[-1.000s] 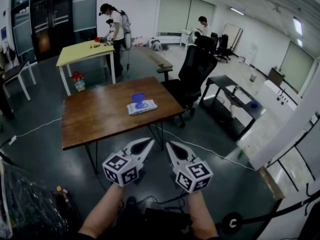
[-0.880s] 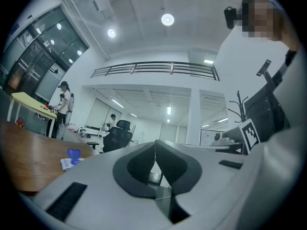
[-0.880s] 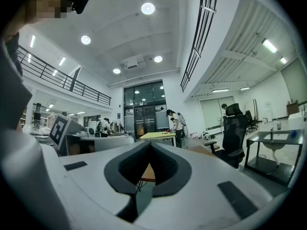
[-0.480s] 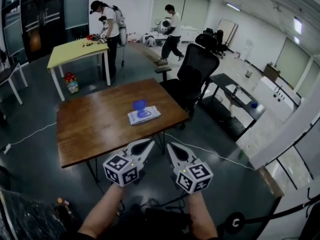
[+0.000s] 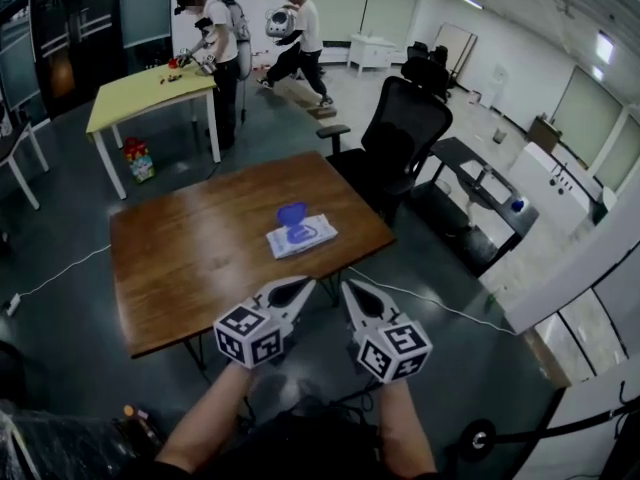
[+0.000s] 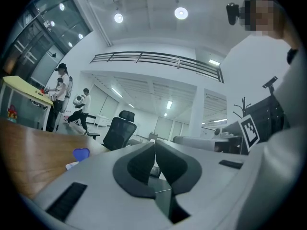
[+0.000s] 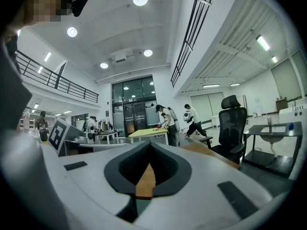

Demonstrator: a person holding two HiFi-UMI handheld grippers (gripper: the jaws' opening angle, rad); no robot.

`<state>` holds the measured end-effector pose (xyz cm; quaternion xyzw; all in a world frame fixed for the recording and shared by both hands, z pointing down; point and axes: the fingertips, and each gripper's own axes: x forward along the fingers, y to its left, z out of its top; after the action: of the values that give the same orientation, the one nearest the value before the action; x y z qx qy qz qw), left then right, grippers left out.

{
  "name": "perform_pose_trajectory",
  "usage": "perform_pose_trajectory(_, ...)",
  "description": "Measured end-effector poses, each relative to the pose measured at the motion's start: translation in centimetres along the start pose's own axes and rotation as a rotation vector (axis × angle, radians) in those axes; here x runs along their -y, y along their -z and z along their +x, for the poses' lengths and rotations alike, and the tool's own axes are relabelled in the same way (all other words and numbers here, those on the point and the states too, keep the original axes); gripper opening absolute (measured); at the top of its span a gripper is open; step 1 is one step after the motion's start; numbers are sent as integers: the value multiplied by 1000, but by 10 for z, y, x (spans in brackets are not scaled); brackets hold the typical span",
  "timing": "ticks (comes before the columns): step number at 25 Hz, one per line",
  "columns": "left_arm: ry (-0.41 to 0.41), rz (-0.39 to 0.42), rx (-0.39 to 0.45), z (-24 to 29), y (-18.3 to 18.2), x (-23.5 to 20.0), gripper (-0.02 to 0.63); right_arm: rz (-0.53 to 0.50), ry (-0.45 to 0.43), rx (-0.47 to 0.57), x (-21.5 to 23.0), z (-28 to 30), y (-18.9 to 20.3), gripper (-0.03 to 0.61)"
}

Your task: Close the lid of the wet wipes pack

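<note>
The wet wipes pack (image 5: 301, 237) lies flat on the brown table (image 5: 190, 258), toward its right side, with its blue lid (image 5: 291, 214) standing up open. My left gripper (image 5: 307, 283) and right gripper (image 5: 347, 285) hang side by side just short of the table's near edge, both pointing at the pack, both shut and empty. In the left gripper view the jaws of the left gripper (image 6: 154, 144) meet tip to tip, and the blue lid (image 6: 81, 153) shows far to their left. The right gripper (image 7: 150, 144) points level over the tabletop (image 7: 144, 181).
A black office chair (image 5: 400, 138) stands past the table's far right corner, a low black desk (image 5: 470, 183) farther right. A yellow table (image 5: 150, 93) with two people beside it is at the back left. A white cable (image 5: 60, 268) trails over the floor.
Both grippers have moved forward toward the table, which now lies closer below them. The pack has stayed put. A person at the back walked left.
</note>
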<state>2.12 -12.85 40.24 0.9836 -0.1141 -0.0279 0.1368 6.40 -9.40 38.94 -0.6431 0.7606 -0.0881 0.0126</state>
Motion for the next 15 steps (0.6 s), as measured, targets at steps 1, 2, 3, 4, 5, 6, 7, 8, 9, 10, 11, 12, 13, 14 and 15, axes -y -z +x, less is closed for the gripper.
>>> perform_pose_trajectory(1,-5,-1,-5,1,0,-7,4,4,-1,-1,2,6,1,5)
perform_pose_trajectory(2,-11,-3,-8,3,1,-15,3,8,-2,-4,5,13,2,5)
perform_pose_trajectory(3,-17,-6,-11,6,2,-24,5,13,-5,-8,9,21,4,5)
perform_pose_trajectory(4,-24,-10,-14,9,4,-32,5,17,-7,-12,14,28,7,5)
perform_pose_trajectory(5,-31,-13,-18,12,5,-41,4,20,-9,-15,18,36,9,5)
perform_pose_trajectory(6,-38,-14,-21,16,7,-49,5,21,-13,-18,24,43,11,5)
perform_pose_trajectory(7,-47,-15,-24,21,8,-57,5,21,-19,-20,29,51,12,5)
perform_pose_trajectory(8,-56,-15,-27,26,9,-66,4,20,-29,-22,35,60,13,5)
perform_pose_trajectory(9,-66,-15,-29,32,10,-74,4,21,-39,-25,42,69,13,5)
perform_pose_trajectory(10,-76,-15,-32,38,11,-84,4,22,-45,-31,49,78,14,5)
perform_pose_trajectory(11,-85,-15,-38,44,13,-93,4,23,-50,-38,56,87,15,5)
perform_pose_trajectory(12,-96,-16,-45,50,16,-101,5,21,-55,-47,64,96,15,5)
perform_pose_trajectory(13,-108,-17,-53,57,19,-109,5,16,-63,-56,71,105,16,5)
perform_pose_trajectory(14,-122,-17,-61,63,22,-117,5,7,-72,-66,78,113,17,5)
perform_pose_trajectory(15,-138,-15,-68,69,24,-125,4,-2,-83,-77,85,122,18,5)
